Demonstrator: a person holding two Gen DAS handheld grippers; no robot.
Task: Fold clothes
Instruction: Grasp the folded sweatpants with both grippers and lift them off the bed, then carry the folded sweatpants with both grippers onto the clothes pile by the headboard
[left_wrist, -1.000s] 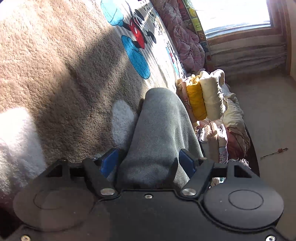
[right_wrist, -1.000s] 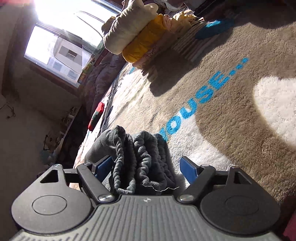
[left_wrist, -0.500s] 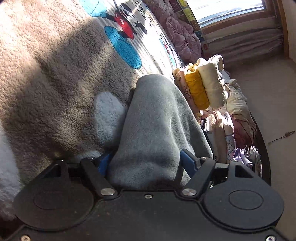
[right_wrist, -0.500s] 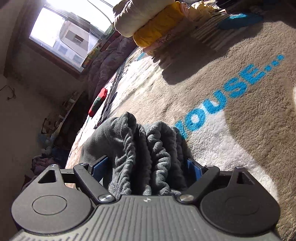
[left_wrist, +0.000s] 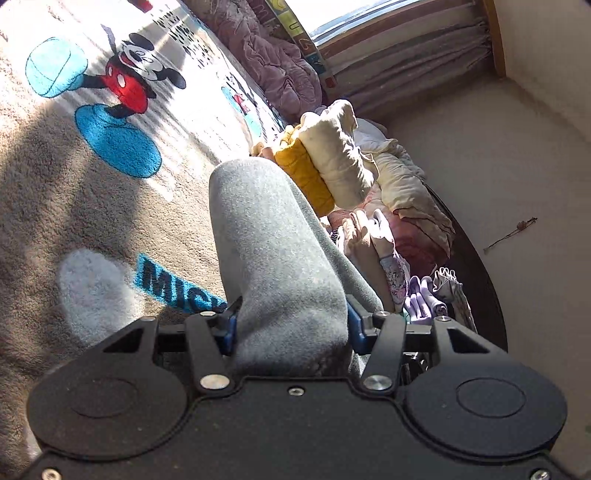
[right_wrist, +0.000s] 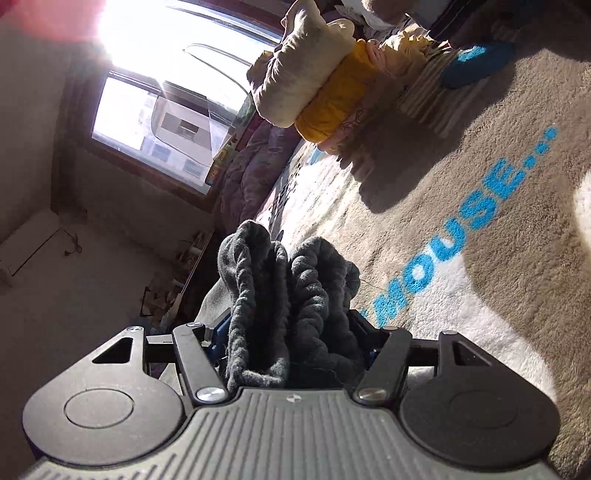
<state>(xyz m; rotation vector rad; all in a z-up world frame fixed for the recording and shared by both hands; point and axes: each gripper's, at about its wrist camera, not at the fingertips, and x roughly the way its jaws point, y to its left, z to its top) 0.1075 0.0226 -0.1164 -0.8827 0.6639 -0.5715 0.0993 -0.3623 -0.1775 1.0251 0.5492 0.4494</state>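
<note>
Surface: beige plush blanket with a cartoon mouse print and blue lettering (left_wrist: 92, 192), spread flat, part sunlit, part in shadow.
Stack: folded cream, mustard and pink clothes piled (right_wrist: 317, 85) at the blanket's far edge, well apart from both grippers.
Garment: soft grey fleece garment (left_wrist: 273, 251), lifted off the blanket, strung between the two grippers; the right view shows its edge bunched in thick ribbed folds (right_wrist: 291, 295).
Left gripper (left_wrist: 291, 325): clamped on a smooth fold of fleece.
Right gripper (right_wrist: 295, 343): clamped on the bunched edge.
Handling, judged: keep both ends level and taut, lower evenly so layers land aligned; fleece is bulky, likely to slump.
</note>
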